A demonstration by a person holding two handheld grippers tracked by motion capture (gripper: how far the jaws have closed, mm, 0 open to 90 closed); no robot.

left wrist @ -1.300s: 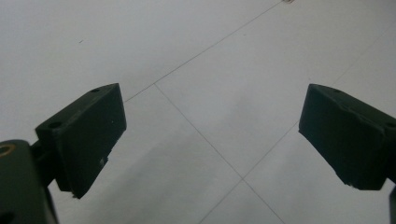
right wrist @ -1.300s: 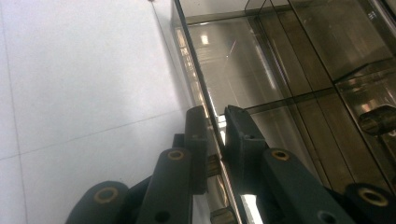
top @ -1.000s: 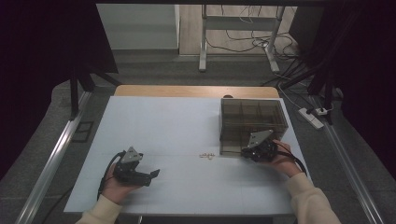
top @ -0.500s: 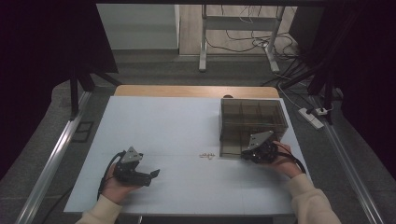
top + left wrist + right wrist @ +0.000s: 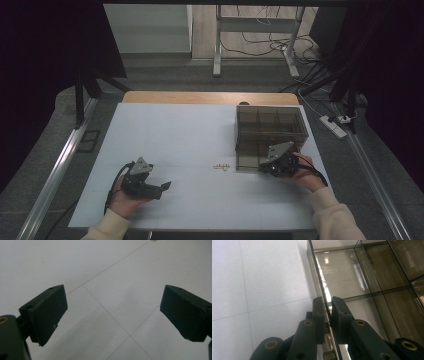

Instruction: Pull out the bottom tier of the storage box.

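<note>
A smoky see-through box (image 5: 270, 135) with inner dividers stands on the right half of the white table (image 5: 190, 140). My right gripper (image 5: 266, 166) is at the box's near front corner. In the right gripper view its jaws are shut on the box's thin front wall (image 5: 319, 277), one finger (image 5: 319, 312) outside and the other inside; my right gripper (image 5: 327, 305) points along that wall. My left gripper (image 5: 161, 189) rests at the table's near left, held by a hand. Its jaws stand wide open over bare table, my left gripper (image 5: 113, 316) holding nothing. A small pale object (image 5: 220, 167) lies between the two hands.
The table's wooden far edge (image 5: 210, 98) lies beyond the box. Metal rails (image 5: 55, 175) run along both sides of the table. Desk legs and cables (image 5: 250, 50) stand on the floor beyond.
</note>
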